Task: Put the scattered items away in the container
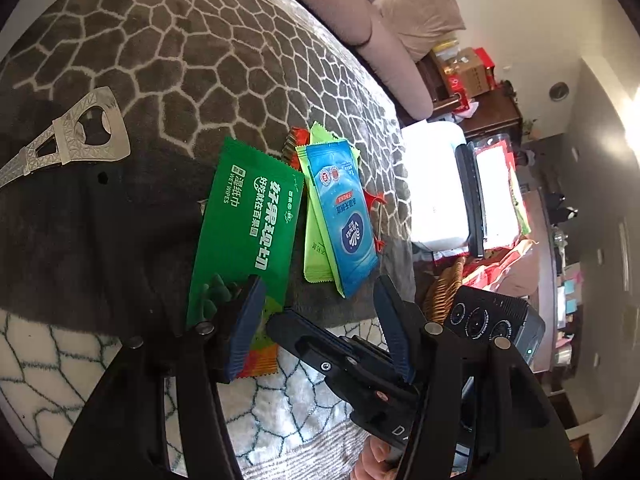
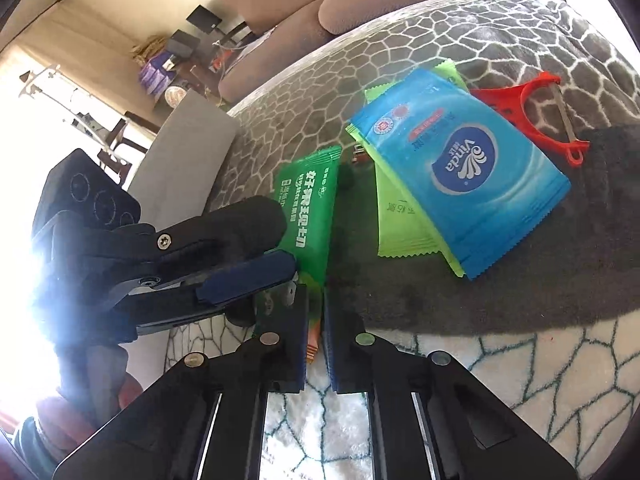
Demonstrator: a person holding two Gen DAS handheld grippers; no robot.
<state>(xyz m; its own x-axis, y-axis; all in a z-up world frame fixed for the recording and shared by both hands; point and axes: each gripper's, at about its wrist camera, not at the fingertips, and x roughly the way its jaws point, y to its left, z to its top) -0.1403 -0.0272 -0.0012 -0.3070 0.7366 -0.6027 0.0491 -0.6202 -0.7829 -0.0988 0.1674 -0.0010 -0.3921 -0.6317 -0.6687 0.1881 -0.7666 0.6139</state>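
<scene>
The right gripper (image 2: 316, 336) is pinching the near end of the dark green wet-wipes packet (image 2: 310, 208), low in the frame. The left gripper (image 1: 320, 320) is hanging half open and empty. The packet looks light, floppy and slick, so its crimped end seems best for gripping.

Strong daylight blows out the left edge of the right wrist view and a white box (image 1: 436, 188) in the left. Fisheye bends the edges; dark shadows cross the rug (image 2: 520, 288).

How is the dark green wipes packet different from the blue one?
The dark green packet is longer and narrower; the blue packet is broader. The right gripper pinches the green one's near end; the blue one lies untouched on a lime green packet. Both are flat sealed packets.
</scene>
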